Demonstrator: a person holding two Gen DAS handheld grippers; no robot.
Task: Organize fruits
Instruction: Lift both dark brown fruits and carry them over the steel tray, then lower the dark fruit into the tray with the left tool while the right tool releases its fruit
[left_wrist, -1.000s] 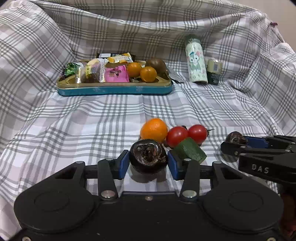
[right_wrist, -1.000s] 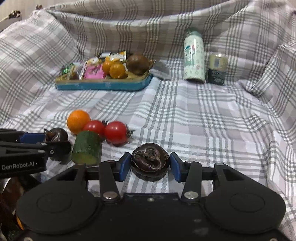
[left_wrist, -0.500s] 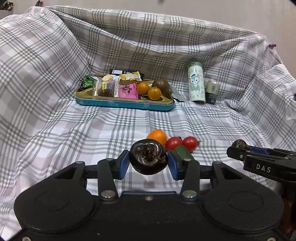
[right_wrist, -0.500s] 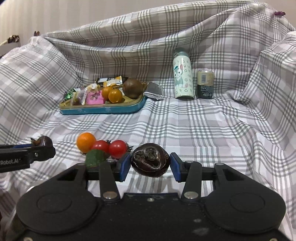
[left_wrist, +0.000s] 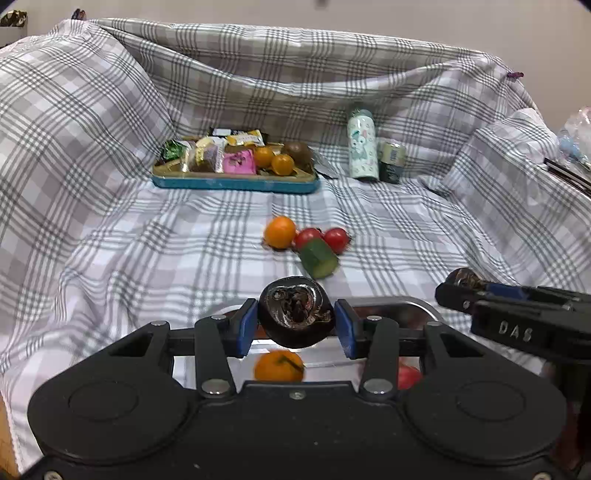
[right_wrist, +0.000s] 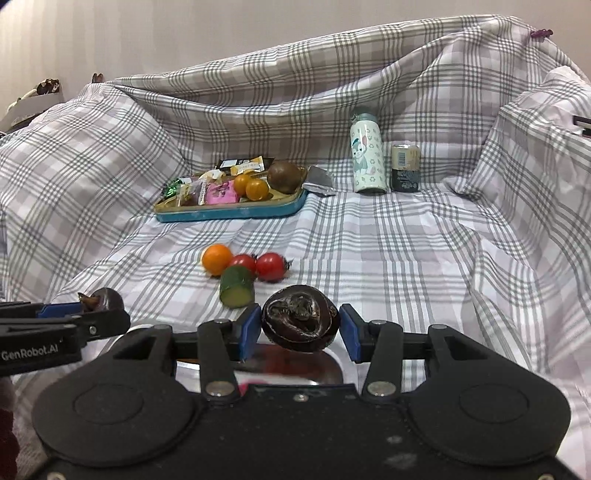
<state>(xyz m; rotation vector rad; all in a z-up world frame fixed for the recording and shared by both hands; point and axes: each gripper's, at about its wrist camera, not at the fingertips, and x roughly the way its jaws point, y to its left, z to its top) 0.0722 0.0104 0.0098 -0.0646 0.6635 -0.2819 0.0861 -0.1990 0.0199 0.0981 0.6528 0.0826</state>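
Observation:
My left gripper (left_wrist: 295, 321) is shut on a dark wrinkled fruit (left_wrist: 295, 315) and holds it above a shiny metal tray (left_wrist: 424, 308) with an orange (left_wrist: 279, 365) and a red fruit (left_wrist: 408, 376) in it. My right gripper (right_wrist: 300, 326) is shut on a second dark wrinkled fruit (right_wrist: 300, 323) over the same tray (right_wrist: 332, 363). On the cloth lie an orange (left_wrist: 279, 232), two tomatoes (left_wrist: 336, 239) and a cucumber piece (left_wrist: 318, 257). The right gripper shows at the left view's right (left_wrist: 456, 286); the left gripper at the right view's left (right_wrist: 101, 306).
A blue tin tray (left_wrist: 236, 182) at the back holds snack packets, two small oranges and a brown fruit. A pale bottle (left_wrist: 362, 146) and a small can (left_wrist: 392, 162) stand to its right. Checked cloth rises in folds on both sides and behind.
Both grippers have lifted and pulled back with their dark fruits; the loose orange, tomatoes and cucumber now lie farther ahead, and the metal tray has come into view beneath the fingers.

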